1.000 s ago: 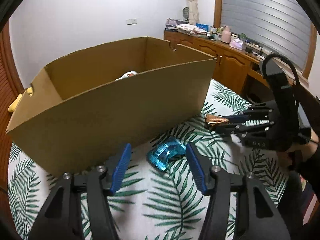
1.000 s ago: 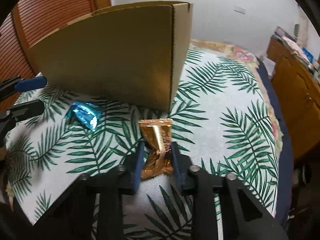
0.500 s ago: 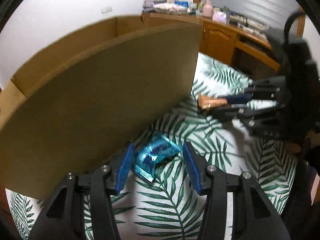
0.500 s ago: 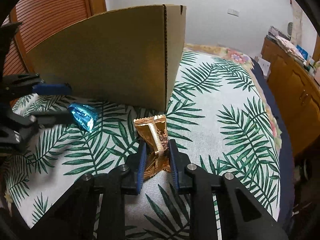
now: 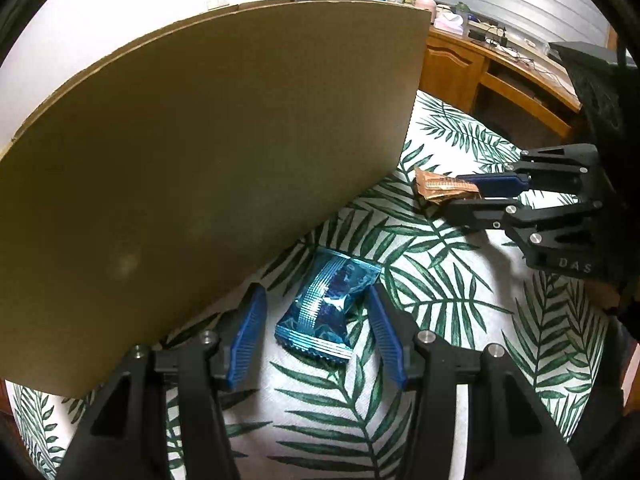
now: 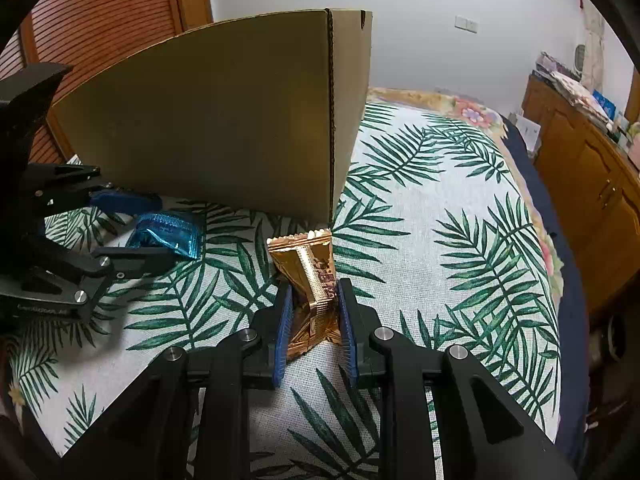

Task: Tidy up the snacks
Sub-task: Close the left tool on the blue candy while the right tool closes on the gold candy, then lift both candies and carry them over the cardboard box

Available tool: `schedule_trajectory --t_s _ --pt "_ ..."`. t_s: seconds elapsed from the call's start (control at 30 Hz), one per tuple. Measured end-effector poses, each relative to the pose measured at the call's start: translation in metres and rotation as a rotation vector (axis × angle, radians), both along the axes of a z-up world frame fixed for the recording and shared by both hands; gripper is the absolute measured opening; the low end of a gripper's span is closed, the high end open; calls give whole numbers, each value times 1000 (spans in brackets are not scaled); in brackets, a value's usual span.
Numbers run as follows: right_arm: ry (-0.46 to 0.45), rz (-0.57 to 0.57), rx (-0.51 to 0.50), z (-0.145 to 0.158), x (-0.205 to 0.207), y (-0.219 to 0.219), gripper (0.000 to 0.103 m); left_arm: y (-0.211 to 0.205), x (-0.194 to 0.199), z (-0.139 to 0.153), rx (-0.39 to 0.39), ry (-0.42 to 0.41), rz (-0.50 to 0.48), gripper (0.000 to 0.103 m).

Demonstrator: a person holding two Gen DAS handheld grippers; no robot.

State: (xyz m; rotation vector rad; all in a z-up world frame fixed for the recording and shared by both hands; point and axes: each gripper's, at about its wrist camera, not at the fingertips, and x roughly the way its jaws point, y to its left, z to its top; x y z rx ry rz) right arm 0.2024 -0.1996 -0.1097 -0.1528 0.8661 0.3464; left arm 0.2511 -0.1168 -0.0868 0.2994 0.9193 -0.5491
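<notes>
A blue foil snack packet lies on the leaf-print cover right in front of the cardboard box. My left gripper is open and straddles the packet, with a small gap at each blue pad. From the right wrist view the same blue packet sits between the left gripper's fingers. My right gripper is shut on a gold snack packet, pinched at its lower half near the box's corner. In the left wrist view the gold packet sticks out of the right gripper.
The box stands on a bed with a white, green-leaf cover; its inside is hidden from both views. Wooden cabinets with clutter on top run along the right. A slatted wooden door is behind the box. A dark blue bed edge falls off at right.
My left gripper came down and forward, so the blue packet now lies between its fingers and the box's inside is out of sight. The right gripper stayed put, holding the gold packet.
</notes>
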Motion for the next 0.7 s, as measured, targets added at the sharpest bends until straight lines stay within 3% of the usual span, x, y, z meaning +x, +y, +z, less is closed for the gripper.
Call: schedule_trajectory --t_s 0.2,0.43,0.7 --pt "1 0 2 0 0 0 20 2 -1 2 -32 7 -14 46" --pt "1 0 2 0 0 0 20 4 -6 2 -36 2 -6 29" --pt "-3 -1 -6 0 -1 1 20 13 -15 9 -65 -9 27 27"
